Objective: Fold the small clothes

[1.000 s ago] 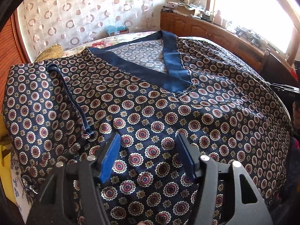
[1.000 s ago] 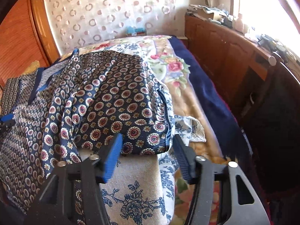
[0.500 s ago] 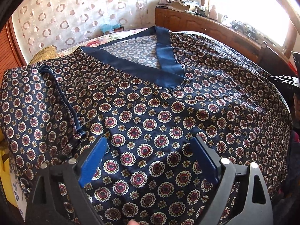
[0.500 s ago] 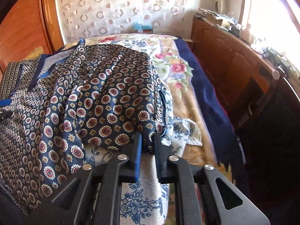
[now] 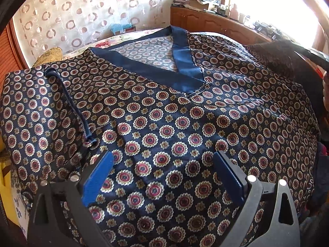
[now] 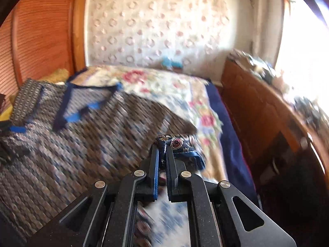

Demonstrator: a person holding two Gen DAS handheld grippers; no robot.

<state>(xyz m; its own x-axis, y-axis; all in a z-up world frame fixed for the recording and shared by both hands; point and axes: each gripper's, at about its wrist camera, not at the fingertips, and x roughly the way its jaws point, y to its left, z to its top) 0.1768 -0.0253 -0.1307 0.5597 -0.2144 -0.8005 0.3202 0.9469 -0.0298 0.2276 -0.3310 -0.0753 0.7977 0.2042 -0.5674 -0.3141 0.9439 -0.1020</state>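
Note:
A dark navy top with red-and-cream medallions (image 5: pixel 168 123) lies spread on the bed, its plain blue V-neck band (image 5: pixel 181 68) pointing toward me. My left gripper (image 5: pixel 162 173) is open, its jaws wide apart just above the lower front of the top. In the right wrist view the same top (image 6: pixel 86 135) is motion-blurred. My right gripper (image 6: pixel 162 154) is shut on the top's right sleeve edge (image 6: pixel 178 146) and holds it lifted above the bed. The left sleeve (image 5: pixel 30 113) lies folded over the body.
A floral bedspread (image 6: pixel 185 94) covers the bed under the top. A wooden cabinet (image 6: pixel 263 111) with clutter runs along the right side. A patterned curtain (image 5: pixel 82 14) hangs behind the bed. A wooden slatted panel (image 6: pixel 41 37) stands at the left.
My right gripper closed on the sleeve edge and has lifted it up and inward; its view is now blurred. My left gripper opened wider and stayed over the top's front.

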